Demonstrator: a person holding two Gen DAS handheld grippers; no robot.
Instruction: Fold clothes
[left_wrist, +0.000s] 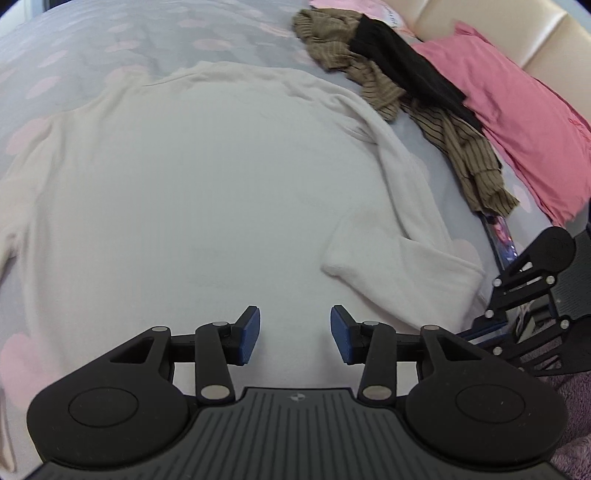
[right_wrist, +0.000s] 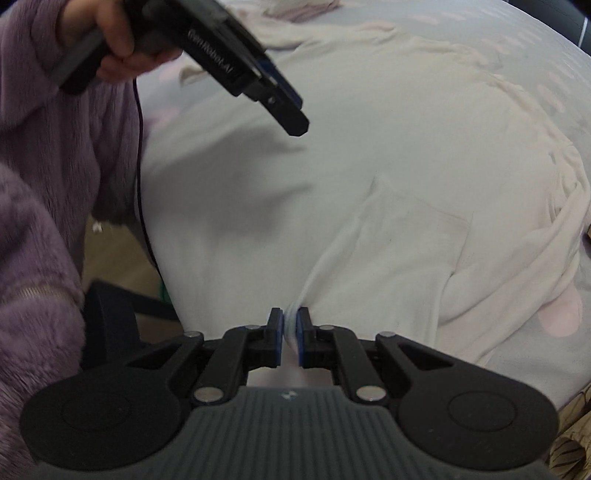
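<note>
A cream sweater (left_wrist: 192, 192) lies spread flat on the bed, with one sleeve (left_wrist: 399, 236) folded inward over its right side. My left gripper (left_wrist: 295, 328) hovers over the sweater's lower middle, open, with nothing between its blue pads. In the right wrist view the same sweater (right_wrist: 369, 147) fills the frame. My right gripper (right_wrist: 290, 332) is shut on a pinched ridge of the sweater's cloth near its edge. The left gripper (right_wrist: 291, 118) hangs above the cloth at upper left, held by a hand.
A brown striped garment (left_wrist: 436, 122) and a black one (left_wrist: 406, 66) are heaped at the upper right beside a pink pillow (left_wrist: 517, 110) and a beige headboard (left_wrist: 480, 22). The grey sheet (left_wrist: 74, 48) has pink spots. A purple fleece sleeve (right_wrist: 44, 184) fills the left.
</note>
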